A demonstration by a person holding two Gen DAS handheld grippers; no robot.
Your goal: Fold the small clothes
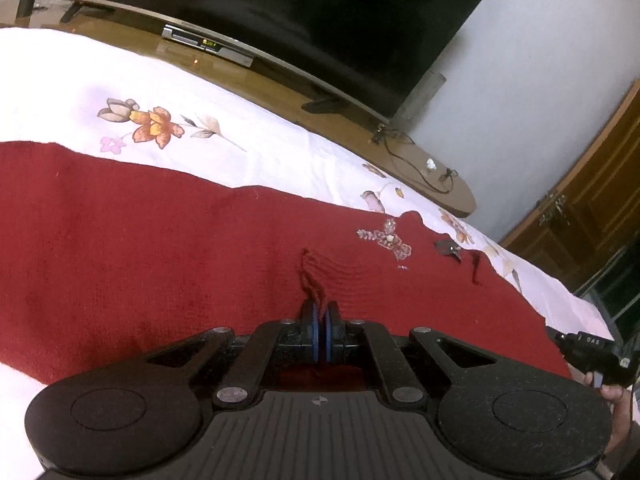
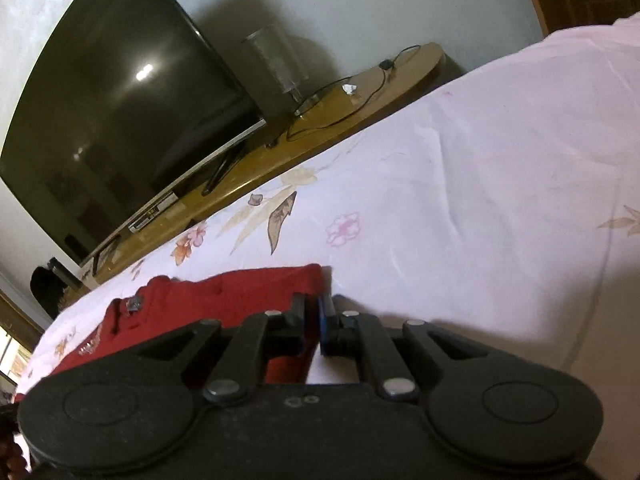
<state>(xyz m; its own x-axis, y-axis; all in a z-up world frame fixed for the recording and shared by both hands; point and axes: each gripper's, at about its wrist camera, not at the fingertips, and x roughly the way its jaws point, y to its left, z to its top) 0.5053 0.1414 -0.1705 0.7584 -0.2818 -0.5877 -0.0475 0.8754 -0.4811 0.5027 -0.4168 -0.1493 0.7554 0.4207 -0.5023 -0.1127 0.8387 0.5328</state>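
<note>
A dark red knit garment (image 1: 160, 240) lies spread flat on a white floral bedsheet (image 1: 240, 128), with a beaded flower trim (image 1: 386, 240) near its far right edge. My left gripper (image 1: 321, 312) is shut on a pinched ridge of the red knit in the garment's near middle. In the right wrist view the garment (image 2: 224, 292) lies to the left, and my right gripper (image 2: 314, 308) is shut on its right-hand edge, one finger over the red cloth and the blue-padded one over the sheet. The right gripper's black body (image 1: 592, 354) shows at the left wrist view's right edge, held by a hand.
Beyond the bed's far edge runs a low wooden TV cabinet (image 1: 440, 188) carrying a large dark television (image 1: 280, 20), a set-top box (image 1: 208, 44) and loose cables (image 2: 340, 112). A wooden cupboard (image 1: 592, 200) stands to the right. Bare sheet (image 2: 480, 200) stretches right of the garment.
</note>
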